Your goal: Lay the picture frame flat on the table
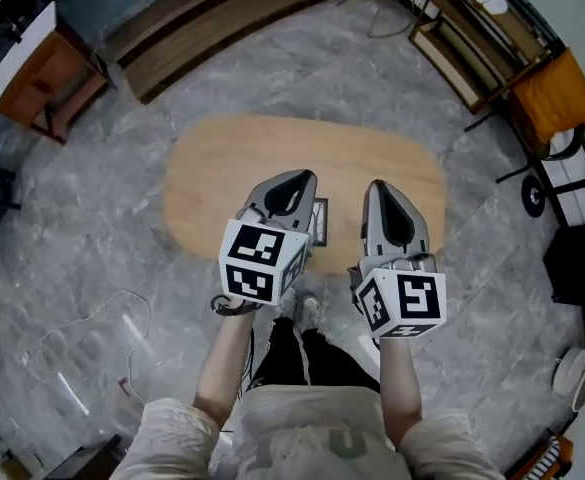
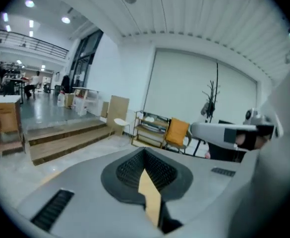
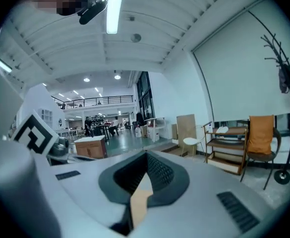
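Far below me stands an oval wooden table [image 1: 232, 168] on the grey floor. A small dark picture frame [image 1: 320, 220] shows on the table's near side between my two grippers. It appears to lie flat, and its left part is hidden behind the left gripper. Both grippers are held high above the table, close to the head camera. The left gripper [image 1: 302, 176] [image 2: 145, 150] is shut with nothing in it. The right gripper [image 1: 380, 184] [image 3: 145, 155] is also shut and empty. Only a thin sliver of the wooden top shows between each pair of jaws.
Wooden steps [image 1: 222, 18] run along the far side. A wooden cabinet [image 1: 42, 78] stands at the far left. At the far right are a low shelf [image 1: 472, 38] and an orange chair [image 1: 557, 93]. Cables [image 1: 92, 318] lie on the floor at the left. The person's shoes [image 1: 307, 311] are near the table's edge.
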A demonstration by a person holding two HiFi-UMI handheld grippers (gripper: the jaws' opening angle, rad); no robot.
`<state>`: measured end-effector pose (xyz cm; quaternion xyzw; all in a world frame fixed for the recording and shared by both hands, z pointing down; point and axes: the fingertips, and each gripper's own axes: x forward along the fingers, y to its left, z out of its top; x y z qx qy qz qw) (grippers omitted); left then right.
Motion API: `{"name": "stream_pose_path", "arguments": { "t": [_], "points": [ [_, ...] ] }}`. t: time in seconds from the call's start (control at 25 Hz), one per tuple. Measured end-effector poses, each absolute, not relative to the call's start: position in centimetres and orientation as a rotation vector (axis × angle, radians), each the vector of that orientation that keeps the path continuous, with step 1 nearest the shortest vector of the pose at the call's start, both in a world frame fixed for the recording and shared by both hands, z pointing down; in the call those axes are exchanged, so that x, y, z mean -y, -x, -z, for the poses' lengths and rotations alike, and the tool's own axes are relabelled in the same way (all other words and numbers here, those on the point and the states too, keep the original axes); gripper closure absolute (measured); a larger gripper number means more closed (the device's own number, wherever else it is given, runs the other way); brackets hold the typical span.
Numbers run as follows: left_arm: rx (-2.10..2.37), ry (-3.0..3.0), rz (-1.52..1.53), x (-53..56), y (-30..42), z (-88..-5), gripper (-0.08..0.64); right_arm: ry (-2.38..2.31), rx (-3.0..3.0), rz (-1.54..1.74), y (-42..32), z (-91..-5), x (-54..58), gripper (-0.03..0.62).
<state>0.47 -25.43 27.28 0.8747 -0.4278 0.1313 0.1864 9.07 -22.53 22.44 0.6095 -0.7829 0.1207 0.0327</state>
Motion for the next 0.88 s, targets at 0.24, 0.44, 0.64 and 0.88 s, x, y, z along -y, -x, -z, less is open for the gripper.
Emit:
{"name": "stream_pose_path", "arguments": {
  "t": [0.24, 0.44, 0.64, 0.88],
  "points": [
    [1.452, -2.407, -0.041, 21.1, 4.3, -14.7, 0.551, -1.913, 2.423, -0.187, -7.3, -12.3, 18.9, 0.586],
    [1.573, -2.441, 0.041, 16.3, 5.9, -10.5, 0.551, -1.891, 2.454, -0.209, -5.4, -10.7, 14.9, 0.586],
    [1.632, -2.498, 0.102, 13.7, 7.1, -8.7, 0.551, -1.838, 2.46, -0.159, -4.2, -11.2, 12.9, 0.586],
    [1.696, -2.505, 0.107, 13.1, 9.4, -8.5, 0.551, -1.825, 2.45, -0.14, -3.5, -12.1, 11.6, 0.586]
  ]
}}
